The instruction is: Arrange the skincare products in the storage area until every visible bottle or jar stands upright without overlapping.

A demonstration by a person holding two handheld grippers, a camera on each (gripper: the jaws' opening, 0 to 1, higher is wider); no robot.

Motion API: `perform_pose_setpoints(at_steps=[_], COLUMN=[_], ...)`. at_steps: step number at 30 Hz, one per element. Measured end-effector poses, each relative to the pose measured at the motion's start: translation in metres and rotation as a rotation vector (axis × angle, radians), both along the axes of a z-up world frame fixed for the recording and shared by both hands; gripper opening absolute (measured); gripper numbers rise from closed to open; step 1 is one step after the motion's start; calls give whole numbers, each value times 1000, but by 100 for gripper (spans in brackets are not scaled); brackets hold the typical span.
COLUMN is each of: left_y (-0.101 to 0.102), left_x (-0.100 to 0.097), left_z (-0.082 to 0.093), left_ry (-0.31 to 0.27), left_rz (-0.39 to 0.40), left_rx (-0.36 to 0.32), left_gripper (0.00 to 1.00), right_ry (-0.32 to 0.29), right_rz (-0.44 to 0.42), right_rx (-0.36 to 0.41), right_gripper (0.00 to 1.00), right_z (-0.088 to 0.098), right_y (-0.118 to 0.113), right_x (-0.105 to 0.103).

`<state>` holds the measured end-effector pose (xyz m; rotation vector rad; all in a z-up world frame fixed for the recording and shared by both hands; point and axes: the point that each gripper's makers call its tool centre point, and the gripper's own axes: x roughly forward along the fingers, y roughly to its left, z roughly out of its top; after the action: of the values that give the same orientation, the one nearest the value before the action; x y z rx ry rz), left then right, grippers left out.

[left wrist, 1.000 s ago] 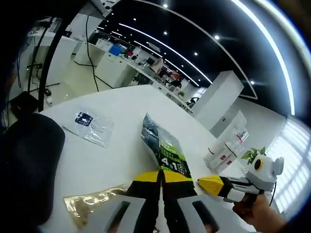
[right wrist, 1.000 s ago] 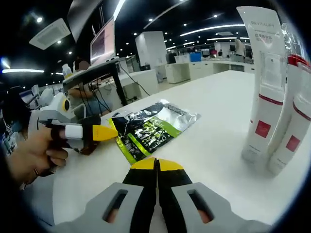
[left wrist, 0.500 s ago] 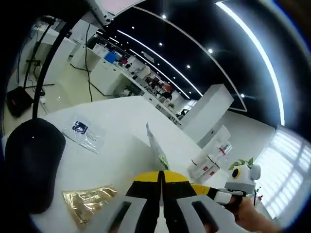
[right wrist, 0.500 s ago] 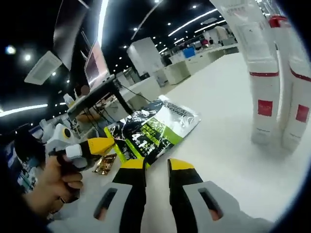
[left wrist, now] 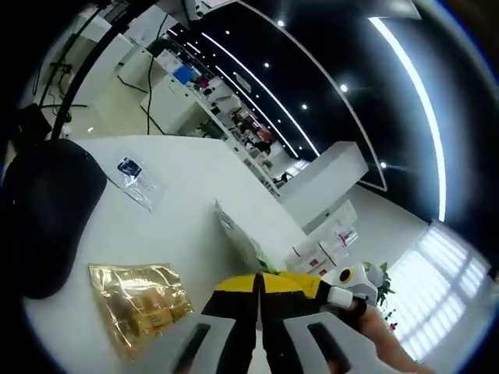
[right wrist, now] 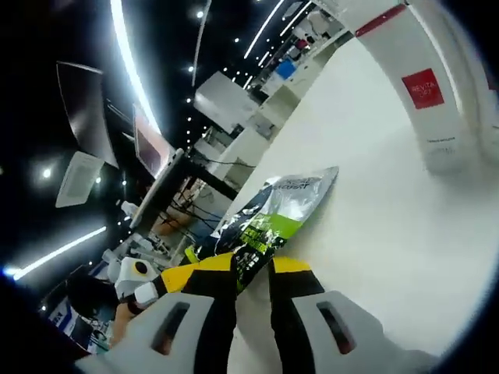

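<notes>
1. Here, the skincare tubes [right wrist: 425, 86] stand upright on the white table [right wrist: 366, 234]: tall, smooth white plastic with a red band near the top and a small red square label low on the front. In the left gripper view the same group of tubes [left wrist: 326, 251] is small and far off at the table's far edge.
2. A flat, glossy foil pouch [right wrist: 269, 218], silver with black and bright green print, lies just ahead of the right gripper [right wrist: 252, 269]. Its near edge sits in the narrow gap between the yellow-tipped jaws; whether the jaws press on it I cannot tell.
3. In the left gripper view that pouch [left wrist: 238, 238] appears edge-on, thin and tilted.
4. The left gripper [left wrist: 259, 282] has its black-and-yellow jaws pressed together with nothing between them.
5. A crinkled gold foil packet [left wrist: 140, 300] lies flat beside the left jaws.
6. A small clear plastic bag [left wrist: 136, 179] with a dark label lies farther out.
7. A rounded black chair back [left wrist: 47, 210] sits at the table's edge.
</notes>
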<state>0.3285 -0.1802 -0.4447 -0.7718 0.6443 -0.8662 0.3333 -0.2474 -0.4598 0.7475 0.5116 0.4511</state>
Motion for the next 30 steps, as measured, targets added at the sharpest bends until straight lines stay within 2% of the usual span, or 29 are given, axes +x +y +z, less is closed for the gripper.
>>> perform_pose_setpoints(at_steps=[4,5,6,7,8,11,15,17,20,24,28,30], left_y=[-4,-4,-5,-5,-8,-14,-13,-11,-8,-12,-22,-24], left_x=[-2,-1,0,-1,-3,-11,-9,-5,3,9,9,9], left_z=[-1,-2,-3,-4,-5,-8,-3,-2,3,10,14,14], left_ry=[-17,-20,-25,-24,-49,-78,-100,-110,-96,-99,-95,-96], left_rz=[-19,-25,-35,-39,-55,-88,-81,-66,-48,-64,-94,-98], left_rx=[20,29,37,39,51,93,91,103,63,51,64,67], left_gripper=[0,0,0,0,0,1,3,10,19,22,21,17], right_ry=[6,1,-47,-62,-124,-169,-202,-213,-225,-256,-279,-284], right_rz=[-13,-4,12,15,12,30,17,25,40,35,21,12], right_rx=[-22,-52,-98,-105,-138,-190,-135,-141,-130,-5,2,19], right_gripper=[7,5,3,0,0,0,0,0,0,0,0,0], right_z=[-2,-4,-2,0,9,15,28,29,30,40,46,48], right_y=[-2,-2,-3,-2,-7,-10,-12,-12,-12,-10,-14,-15], right_x=[0,-2,-2,-3,-2,-5,-9,-12,-17,-22,-25,-25])
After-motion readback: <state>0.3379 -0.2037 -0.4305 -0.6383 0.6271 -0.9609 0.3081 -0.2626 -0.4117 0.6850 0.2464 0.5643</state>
